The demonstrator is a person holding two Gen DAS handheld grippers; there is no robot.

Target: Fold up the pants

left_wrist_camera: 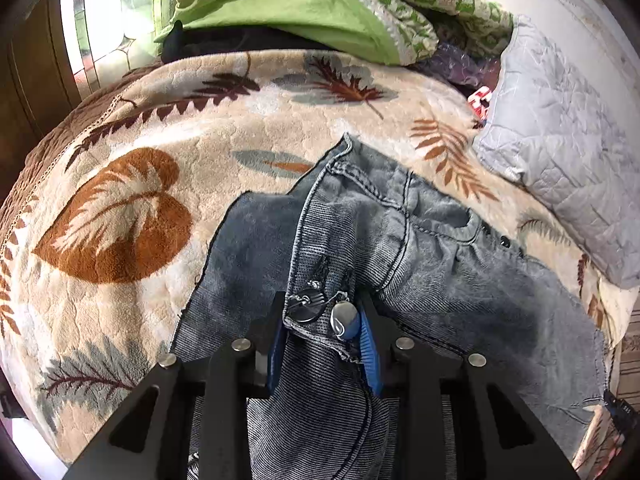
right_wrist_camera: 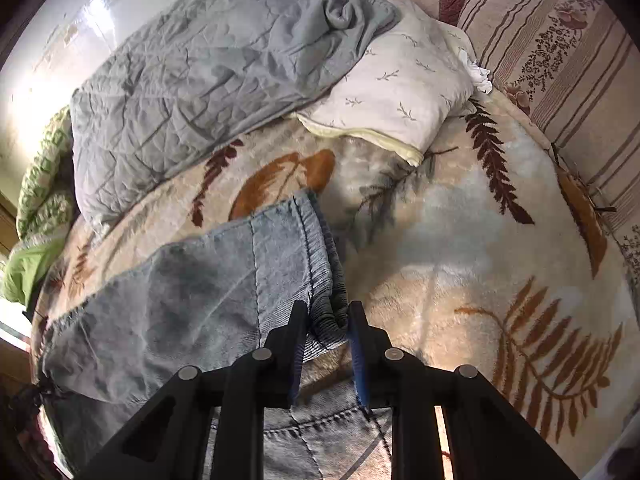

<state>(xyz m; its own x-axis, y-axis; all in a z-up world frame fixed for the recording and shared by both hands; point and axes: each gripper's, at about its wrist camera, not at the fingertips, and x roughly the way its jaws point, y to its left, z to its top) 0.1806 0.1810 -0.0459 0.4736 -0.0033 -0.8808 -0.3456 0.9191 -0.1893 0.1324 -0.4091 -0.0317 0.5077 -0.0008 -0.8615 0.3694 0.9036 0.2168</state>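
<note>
In the left wrist view, the left gripper [left_wrist_camera: 325, 316] is clenched on the waistband of the jeans [left_wrist_camera: 420, 240], right where the dark button [left_wrist_camera: 307, 307] and a shiny metal tab [left_wrist_camera: 344, 317] sit. The jeans lie on the leafy blanket [left_wrist_camera: 120, 208] on the bed, with the grey quilted pillow [left_wrist_camera: 560, 184] off to the right. The worry here is the button: it is hard and round, so the blue pads [left_wrist_camera: 370, 350] could slide off it and the top of the jeans would drop. The cloth is also bunched up in the grip, so a pull might drag only one layer and leave a messy fold. In the right wrist view, the right gripper [right_wrist_camera: 326, 316] has its fingers pinching a thick folded edge of the jeans [right_wrist_camera: 200, 280], near the side seam. The jeans look to be partly folded over on the blanket [right_wrist_camera: 460, 240]. Only a small bit of cloth is caught, so it could slip out if the hand moves fast. If the two hands pull apart too hard, the fold could come undone. The soft blanket might bunch up under the jeans too.
</note>
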